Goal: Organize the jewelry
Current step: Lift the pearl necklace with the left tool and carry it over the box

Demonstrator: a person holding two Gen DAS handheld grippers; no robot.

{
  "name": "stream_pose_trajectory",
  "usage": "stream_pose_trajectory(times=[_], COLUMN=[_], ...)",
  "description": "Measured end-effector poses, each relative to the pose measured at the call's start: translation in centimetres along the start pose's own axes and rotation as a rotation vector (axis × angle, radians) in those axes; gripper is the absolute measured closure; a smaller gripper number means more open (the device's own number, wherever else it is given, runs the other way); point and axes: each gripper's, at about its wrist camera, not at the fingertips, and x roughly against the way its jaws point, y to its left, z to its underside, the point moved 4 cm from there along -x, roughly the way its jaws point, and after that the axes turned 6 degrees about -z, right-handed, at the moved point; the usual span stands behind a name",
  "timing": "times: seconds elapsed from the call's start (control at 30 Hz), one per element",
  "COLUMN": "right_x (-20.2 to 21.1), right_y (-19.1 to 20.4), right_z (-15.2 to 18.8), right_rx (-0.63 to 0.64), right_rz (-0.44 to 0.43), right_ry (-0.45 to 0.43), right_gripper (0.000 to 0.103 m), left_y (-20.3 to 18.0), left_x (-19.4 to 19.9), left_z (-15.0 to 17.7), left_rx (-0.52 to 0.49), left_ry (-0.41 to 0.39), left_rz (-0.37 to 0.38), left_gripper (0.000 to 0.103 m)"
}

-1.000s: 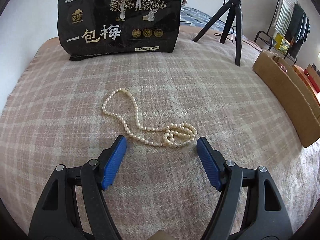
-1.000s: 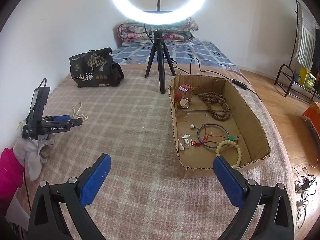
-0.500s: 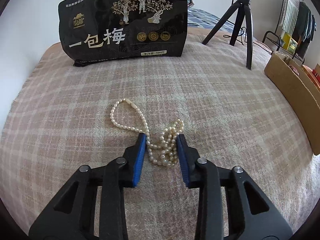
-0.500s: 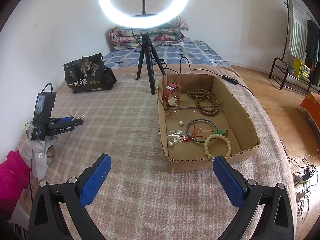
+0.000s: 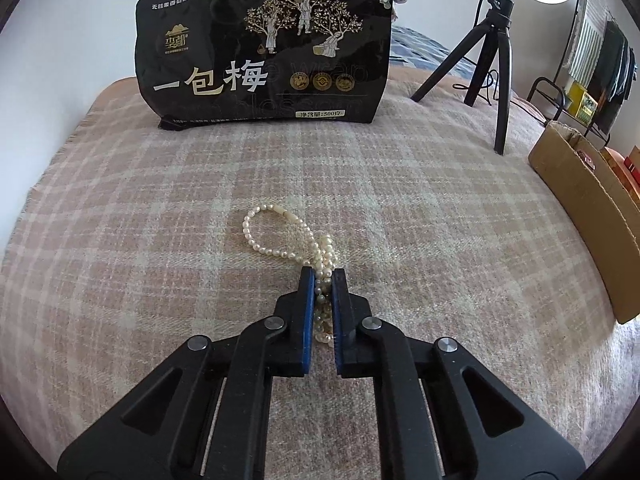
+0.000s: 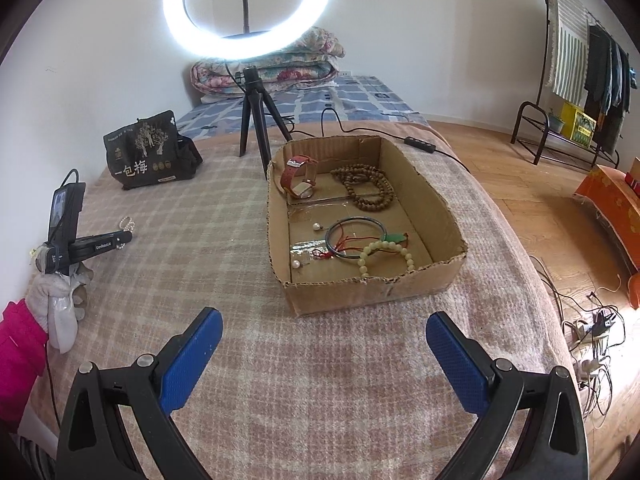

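With the left gripper (image 5: pixel 320 276) pinched narrow on the bunched end of the pearl necklace (image 5: pixel 280 236) lying on the plaid blanket (image 5: pixel 440 240), lift slowly so the trailing loop follows toward the cardboard box (image 6: pixel 424 192), while the right gripper (image 6: pixel 324 344) hangs wide and empty.

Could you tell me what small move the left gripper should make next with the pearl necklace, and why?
Probably lift it straight up. The left gripper has its jaws shut on the bunched pearl necklace, whose free loop lies on the blanket. The cardboard box holding the other jewelry sits off to the side, so clearing the blanket comes first.
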Motion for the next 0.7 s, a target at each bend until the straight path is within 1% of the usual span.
stream_pose_trajectory(times=[0.23,0.37,0.53,0.7], right_x=[0.7,0.8,1.6,2.3], right_y=[-0.8,-0.9,-1.1,-1.5], right_z=[0.5,0.8,0.9,1.1], right_rx=[-0.025,-0.031,-0.042,-0.052], right_rz=[0.002,0.0,-0.002,-0.001], right_ry=[-0.008,-0.008,-0.022,-0.03], right_gripper=[0.0,0.0,0.0,0.0], left_y=[1.1,1.8,1.6,0.9], left_x=[2.4,4.0,6.0,8.1], left_z=[-0.5,-0.9,-1.4,-2.0], left_rx=[0.011,0.019,-0.006,-0.011], left_ry=[-0.048,-0.073,-0.112,-0.143], left_rz=[-0.005,-0.011,-0.012,0.005], left_gripper=[0.098,0.1,0.1,0.1])
